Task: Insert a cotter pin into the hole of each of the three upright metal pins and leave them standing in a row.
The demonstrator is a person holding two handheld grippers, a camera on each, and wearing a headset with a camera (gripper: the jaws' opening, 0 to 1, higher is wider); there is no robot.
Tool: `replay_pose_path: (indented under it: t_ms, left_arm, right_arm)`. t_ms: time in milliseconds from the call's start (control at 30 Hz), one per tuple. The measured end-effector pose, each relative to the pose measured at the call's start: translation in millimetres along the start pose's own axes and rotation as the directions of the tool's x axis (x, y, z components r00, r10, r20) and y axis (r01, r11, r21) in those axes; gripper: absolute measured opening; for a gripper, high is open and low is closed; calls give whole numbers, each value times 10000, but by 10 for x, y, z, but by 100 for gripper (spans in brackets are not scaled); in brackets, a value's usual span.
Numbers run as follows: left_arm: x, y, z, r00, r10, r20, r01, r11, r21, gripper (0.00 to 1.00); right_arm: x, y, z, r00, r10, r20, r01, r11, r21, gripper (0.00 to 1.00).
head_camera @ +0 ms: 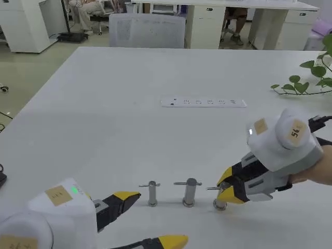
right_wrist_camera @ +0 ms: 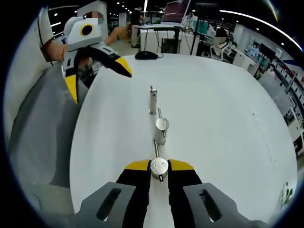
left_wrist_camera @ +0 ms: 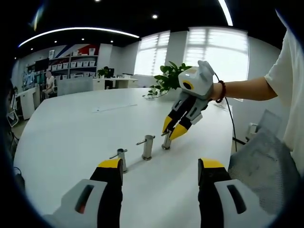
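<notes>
Head view is looking down over a white counter (head_camera: 104, 119), where three metal pins are standing upright in a row near the front edge. The right gripper (head_camera: 226, 189) is reaching in from the right side, and its yellow-tipped jaws are pinching the third metal pin (head_camera: 220, 203) at that end of the row. In the right gripper view the jaws are pressing in close on both sides of that pin's round head (right_wrist_camera: 159, 167), with a thin cotter pin (right_wrist_camera: 155, 146) sticking out of it toward the middle metal pin (right_wrist_camera: 161, 129). The first metal pin (right_wrist_camera: 152, 100) is standing beyond that. In the head view the middle metal pin (head_camera: 190, 192) and the first metal pin (head_camera: 152, 193) are each carrying a crosswise cotter pin near the top, and nothing is touching either of them. The left gripper (head_camera: 153, 219) is hovering low at the front left with its jaws spread wide and holding nothing, near the first pin but apart from it. The left gripper view is showing those spread jaws over bare counter. A power strip (head_camera: 203, 102) is lying further back on the counter, and a leafy plant (head_camera: 311, 78) is leaning in at the right edge.
</notes>
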State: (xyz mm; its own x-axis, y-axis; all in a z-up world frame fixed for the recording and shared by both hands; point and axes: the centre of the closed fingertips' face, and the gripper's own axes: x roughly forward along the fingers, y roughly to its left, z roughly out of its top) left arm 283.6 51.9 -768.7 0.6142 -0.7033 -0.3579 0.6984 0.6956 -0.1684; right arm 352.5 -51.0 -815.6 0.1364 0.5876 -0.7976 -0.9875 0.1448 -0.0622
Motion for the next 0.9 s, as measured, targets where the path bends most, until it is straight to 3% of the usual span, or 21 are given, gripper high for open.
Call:
replay_pose_path:
  t_ms: [433,900]
  left_arm:
    - [-19,45,-24,9999,165,-48,-165,9999,-2,68]
    - [-59,116,-49,9994,328,-134,-328,9995,-44,70]
  right_arm:
    - [19,-132,-118,9998,101,-184,-100,9999,84,14]
    - [24,-124,-139,9992,407,-45,-407,9991,103,14]
